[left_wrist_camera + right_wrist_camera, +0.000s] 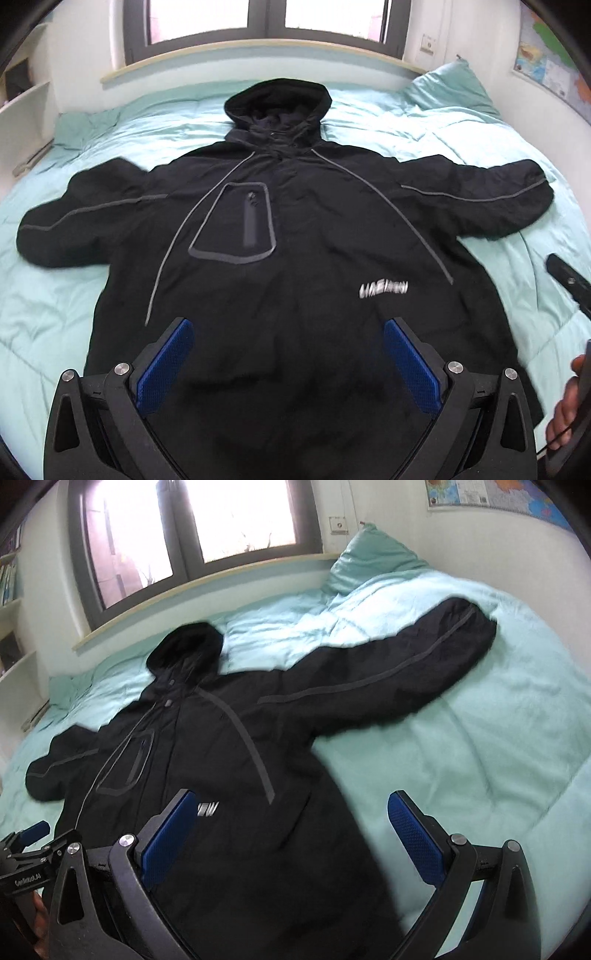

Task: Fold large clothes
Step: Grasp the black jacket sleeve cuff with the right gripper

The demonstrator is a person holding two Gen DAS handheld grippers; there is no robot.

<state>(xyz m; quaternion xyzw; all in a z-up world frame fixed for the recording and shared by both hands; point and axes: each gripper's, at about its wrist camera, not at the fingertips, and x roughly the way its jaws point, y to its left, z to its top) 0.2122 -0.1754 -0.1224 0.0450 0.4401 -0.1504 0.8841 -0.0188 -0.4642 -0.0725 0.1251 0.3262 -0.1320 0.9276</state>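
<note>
A large black hooded jacket [295, 229] with grey piping lies face up and spread flat on a mint green bed [55, 317], hood toward the window, both sleeves stretched out. It also shows in the right wrist view [221, 775]. My left gripper [288, 332] is open and empty, hovering above the jacket's lower middle. My right gripper [291, 805] is open and empty, above the jacket's lower right edge; its right sleeve [406, 664] stretches away ahead. The right gripper's tip [565, 275] shows at the right edge of the left wrist view.
A green pillow [369, 561] lies at the bed's far right corner under the window [266, 22]. A wooden sill [258, 55] runs along the far side. White shelves [26, 99] stand at the left. A map [546, 66] hangs on the right wall.
</note>
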